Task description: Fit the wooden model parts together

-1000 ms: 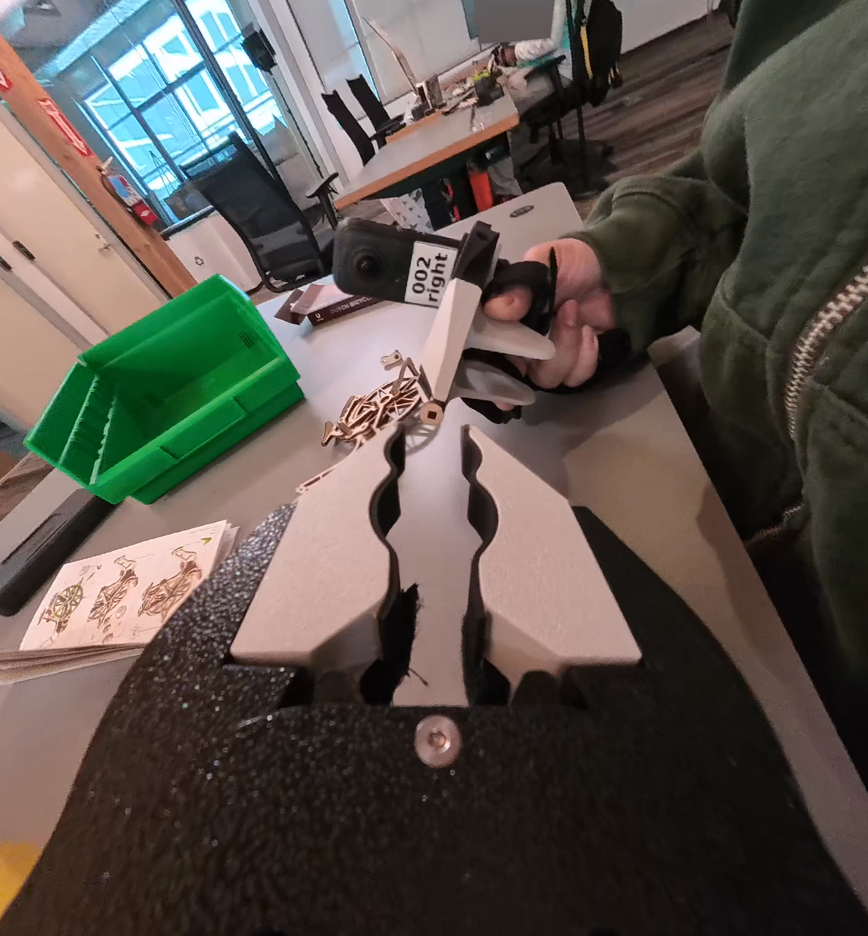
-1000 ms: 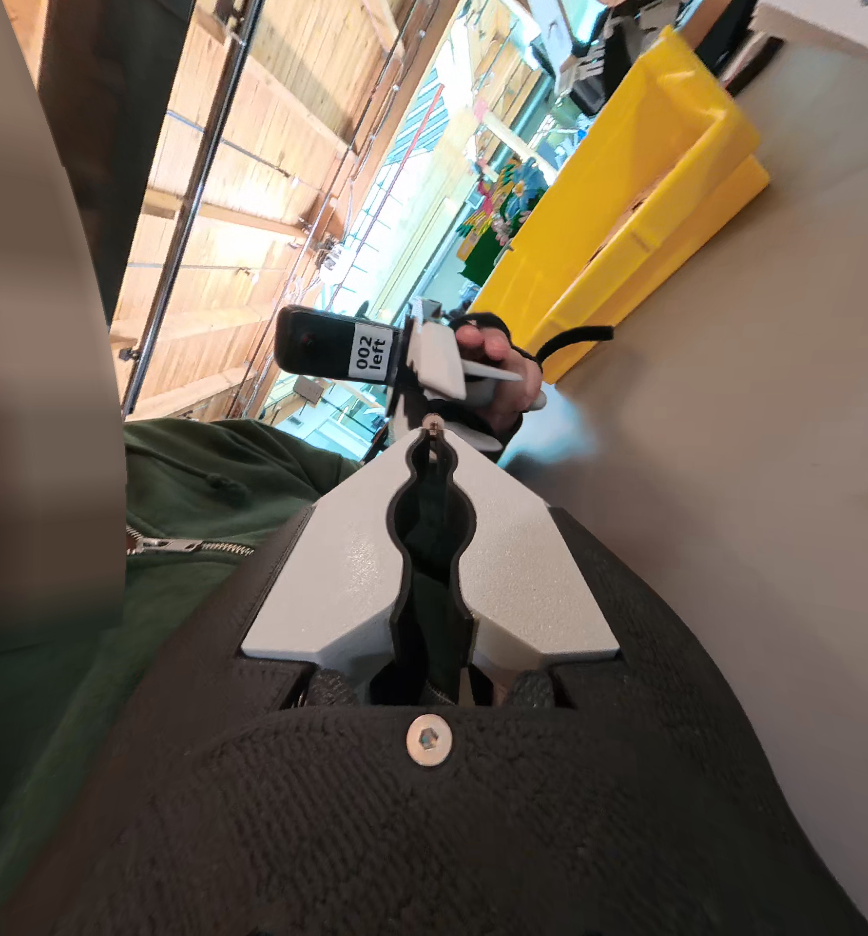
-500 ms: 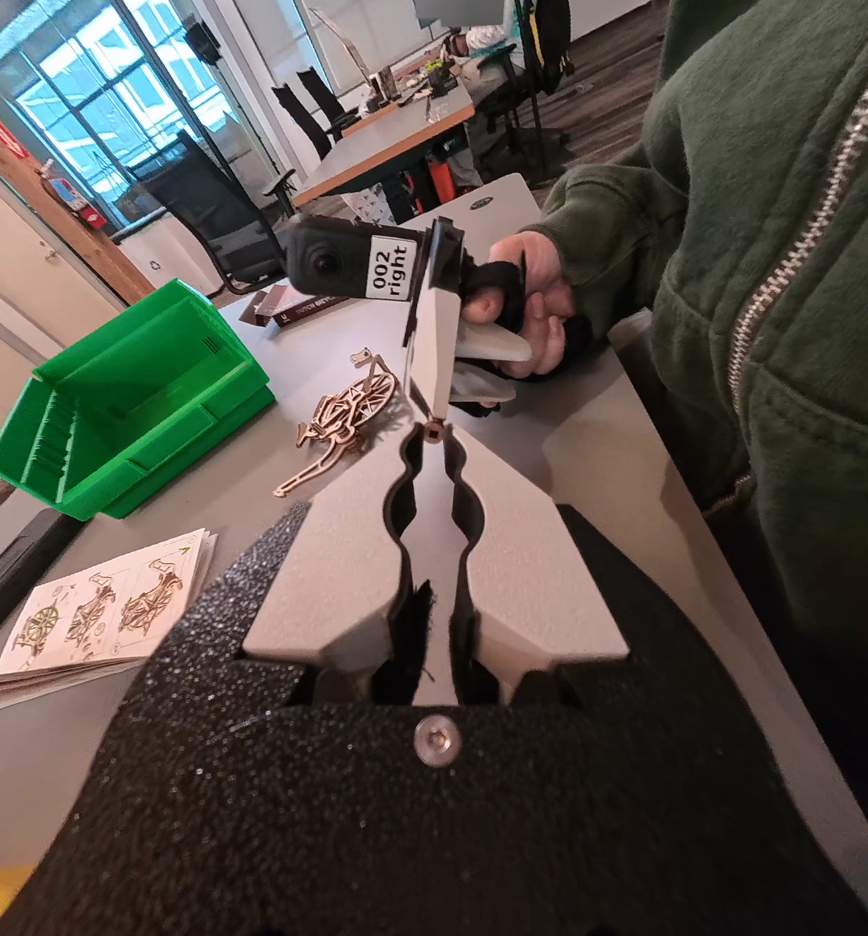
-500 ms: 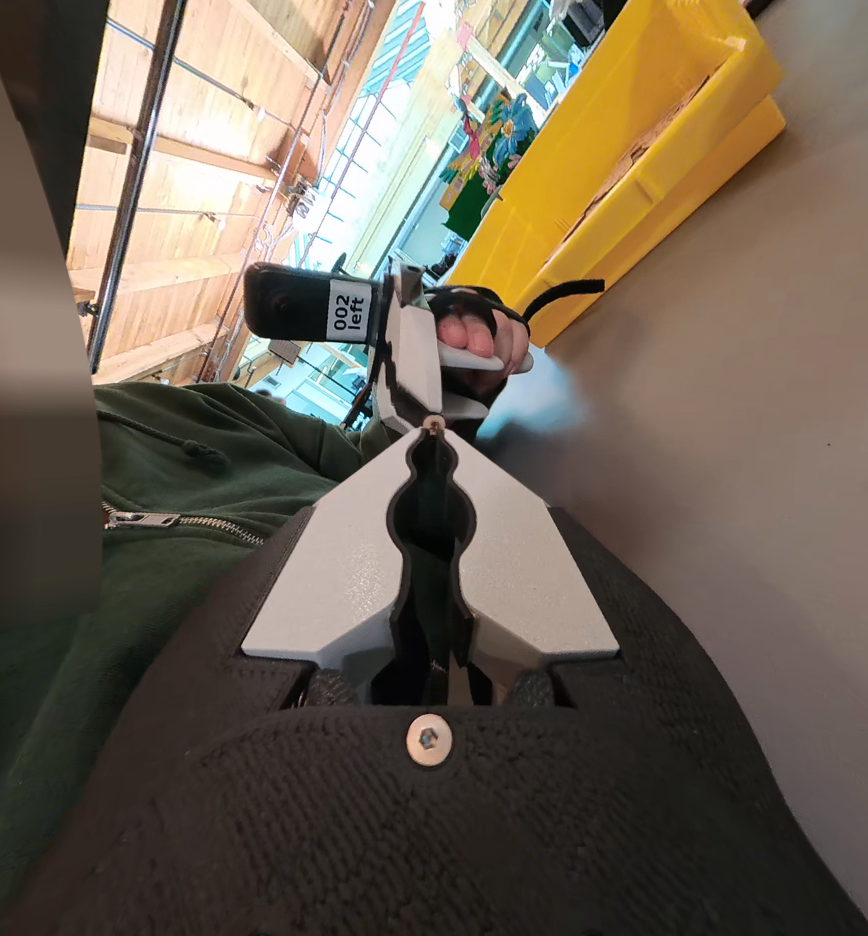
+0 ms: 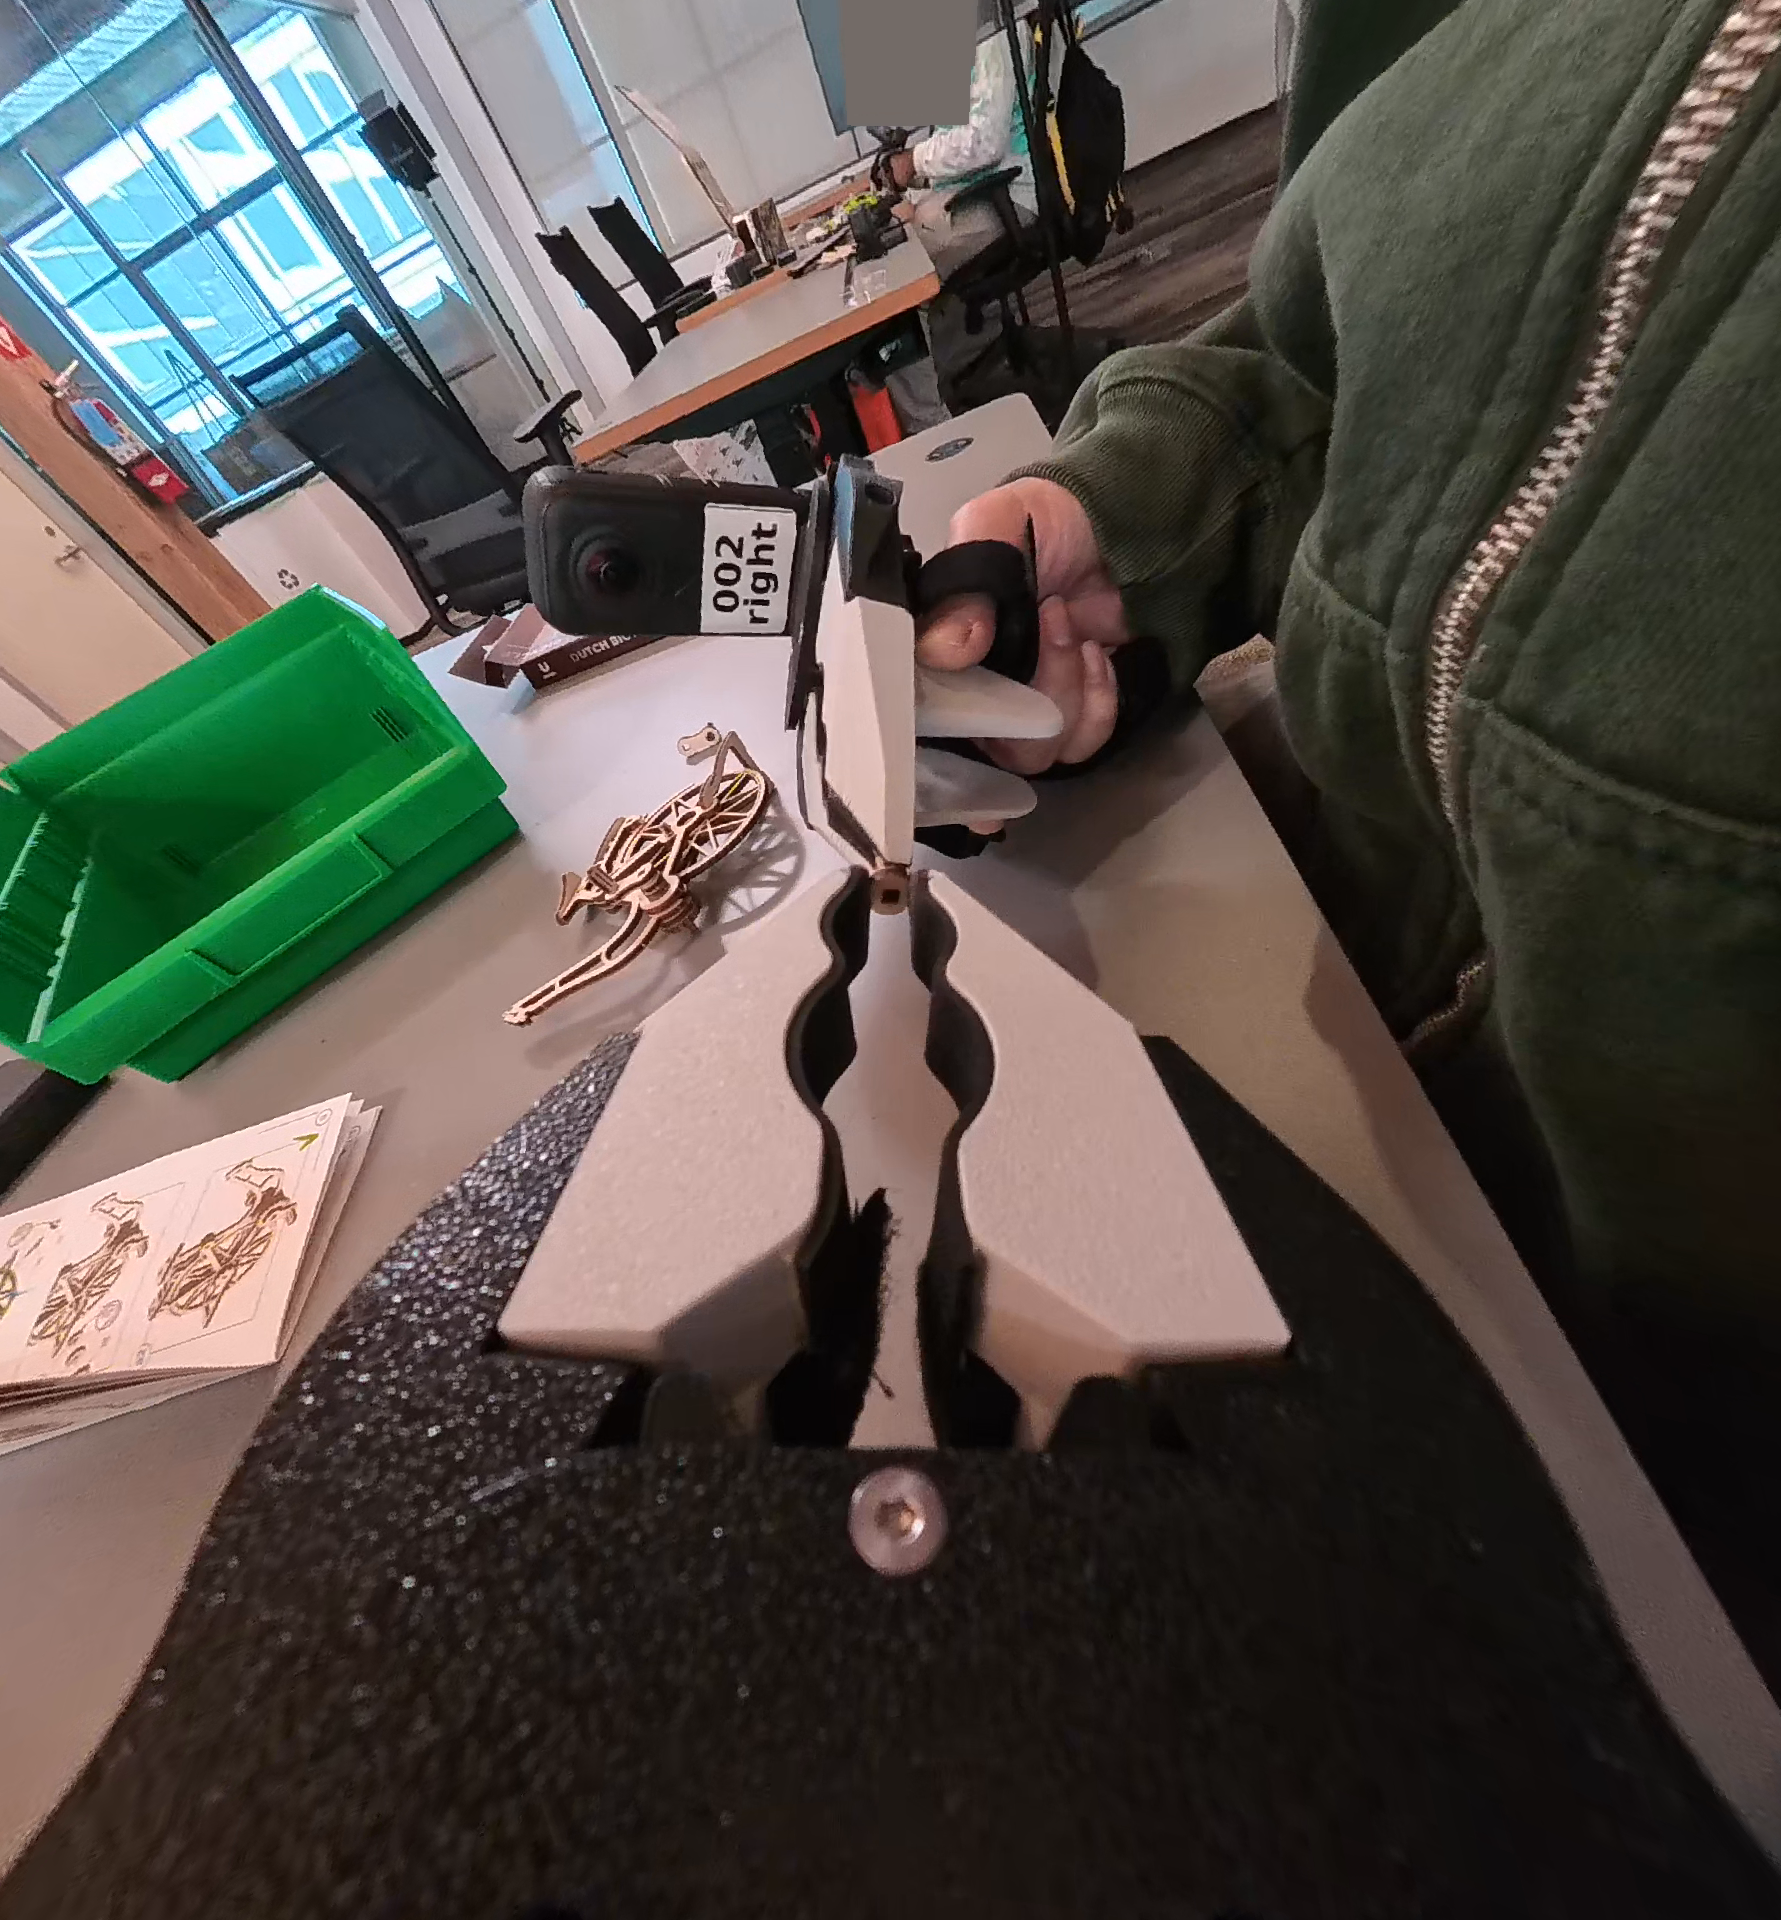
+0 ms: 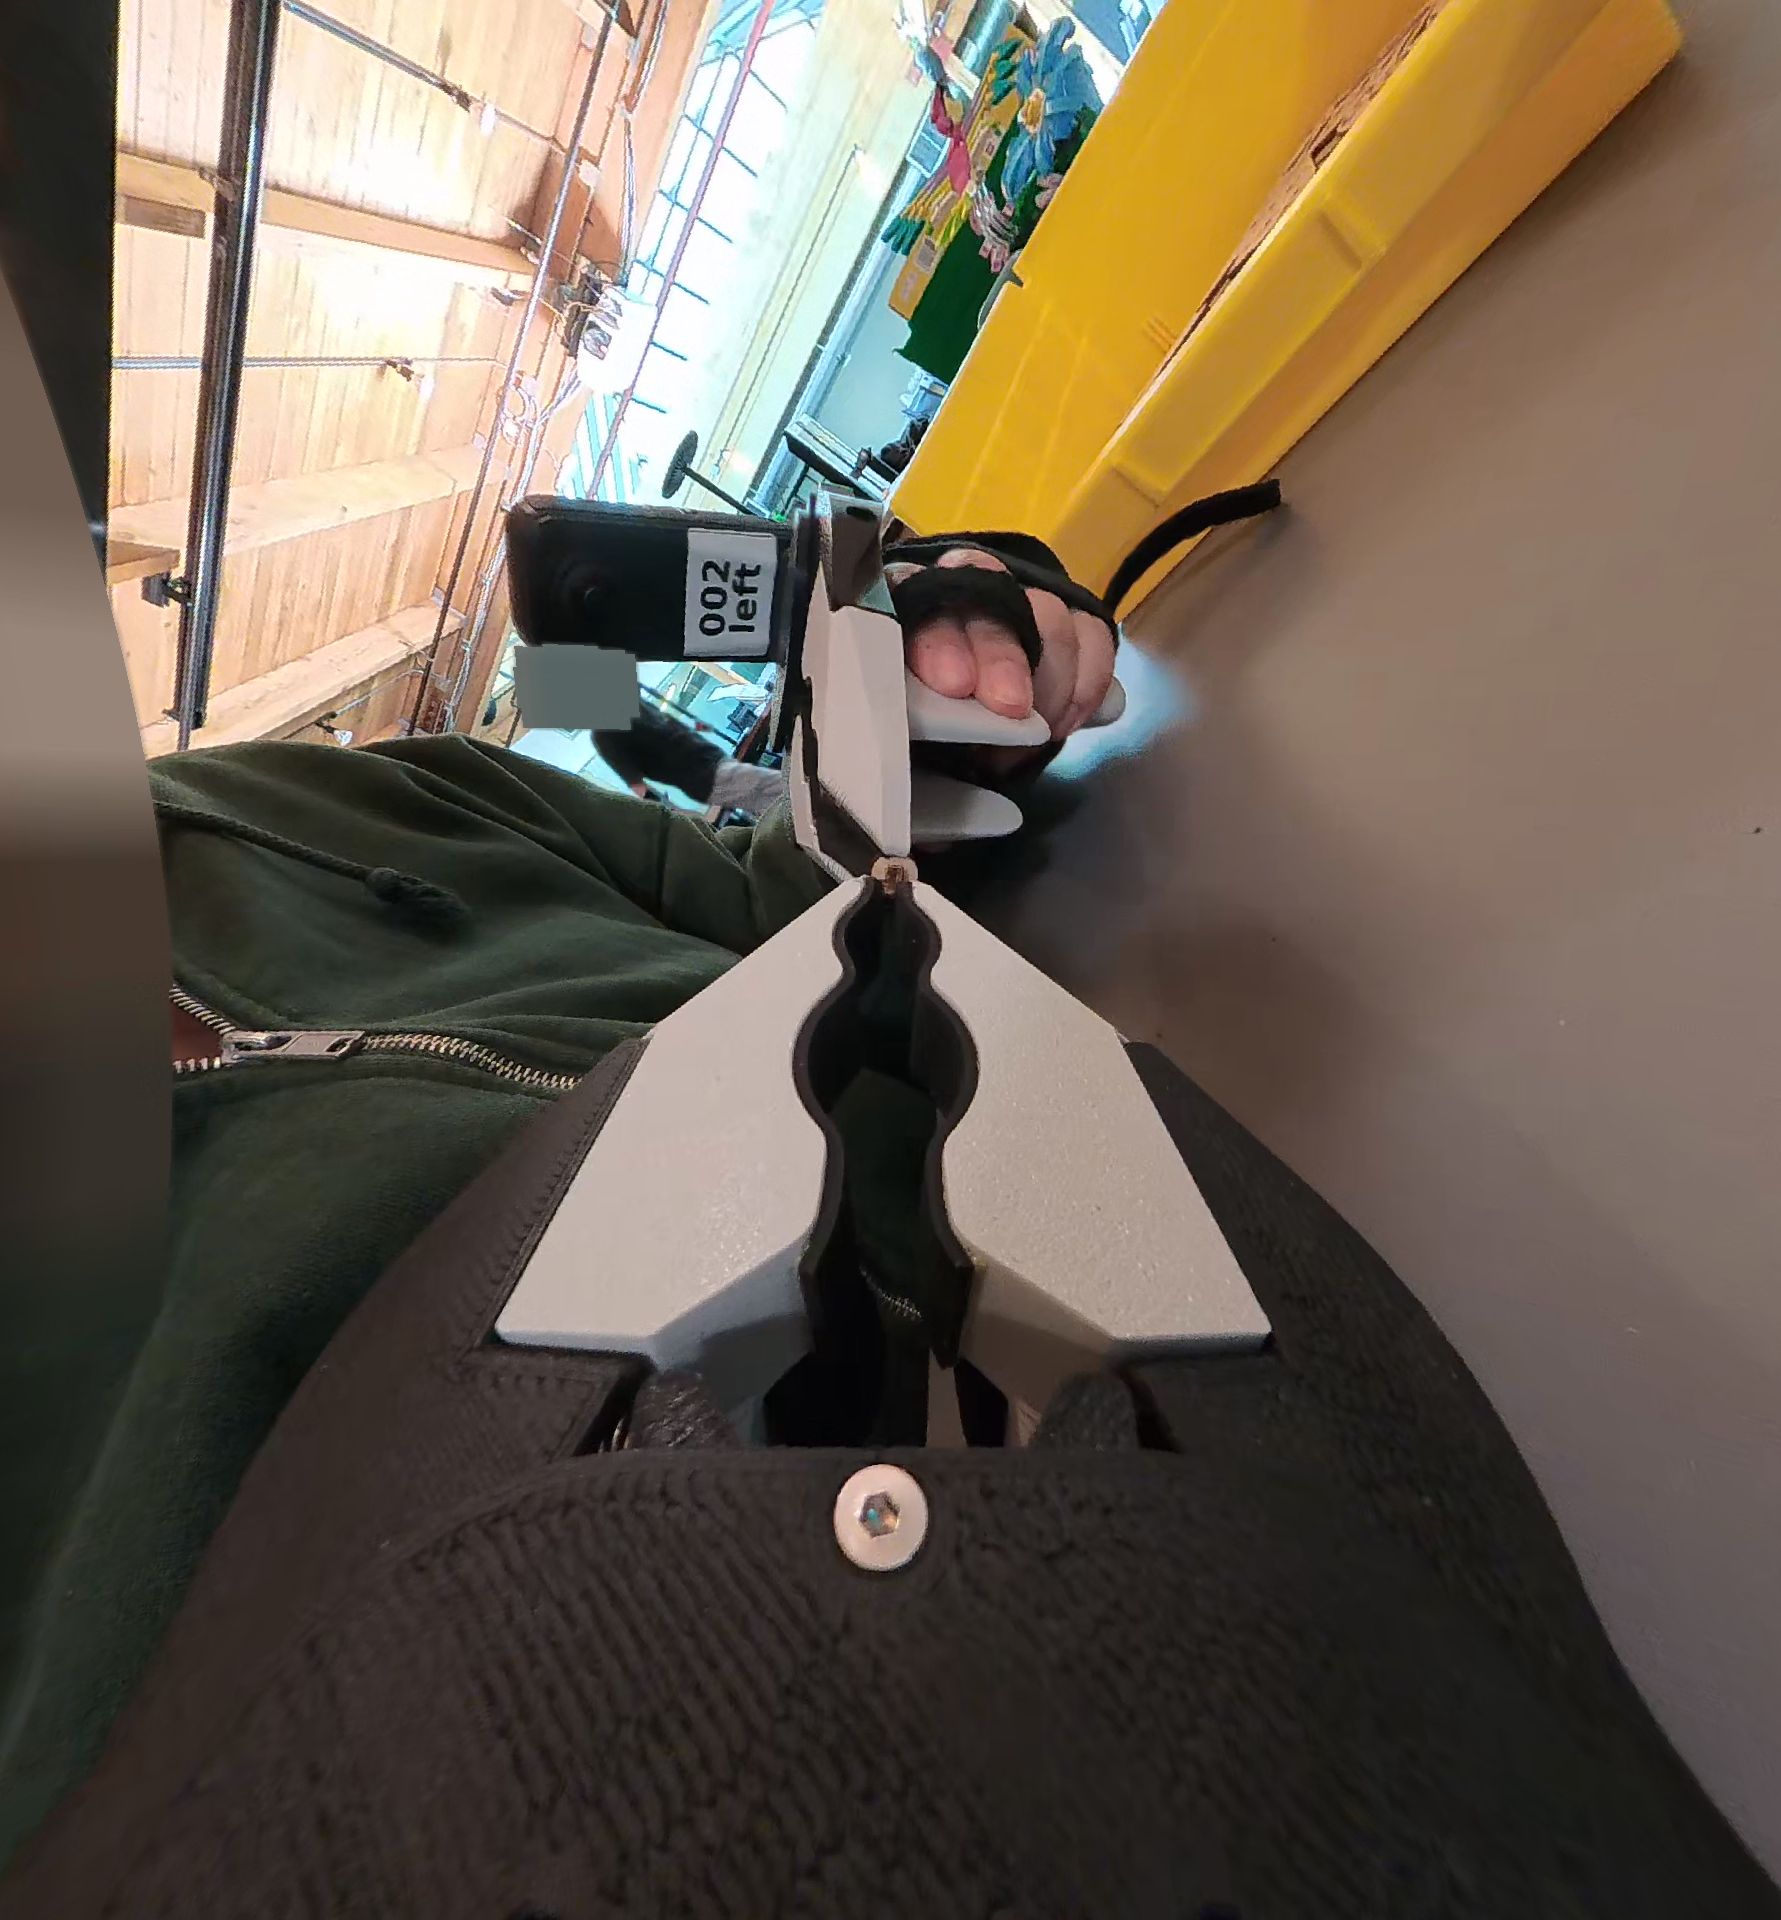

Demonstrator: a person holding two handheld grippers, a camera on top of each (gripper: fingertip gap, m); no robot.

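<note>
A small square wooden part (image 5: 892, 896) with a hole sits where the two grippers' tips meet, above the grey table (image 5: 1125, 935). My left gripper (image 5: 891, 902) has closed in on the part from below, fingers nearly together. My right gripper (image 5: 891, 864) reaches down from above, shut on the same part. In the right wrist view my right gripper (image 6: 891, 885) pinches the part (image 6: 894, 871), and the left gripper (image 6: 891, 854) meets it tip to tip. A partly built wooden bicycle model (image 5: 673, 862) lies on the table beyond, to the left.
A green bin (image 5: 221, 821) stands at the left. An open instruction booklet (image 5: 127, 1278) lies near the front left. A brown box (image 5: 574, 655) lies behind the model. A yellow bin (image 6: 1281, 260) sits on the far side. The person's green hoodie (image 5: 1592, 727) fills the right. Less than 4 cm separates the two grippers' tips.
My left gripper has narrowed from wide open to nearly shut around the small part. The right gripper has swung upright over it. The bicycle model now shows clear to the left.
</note>
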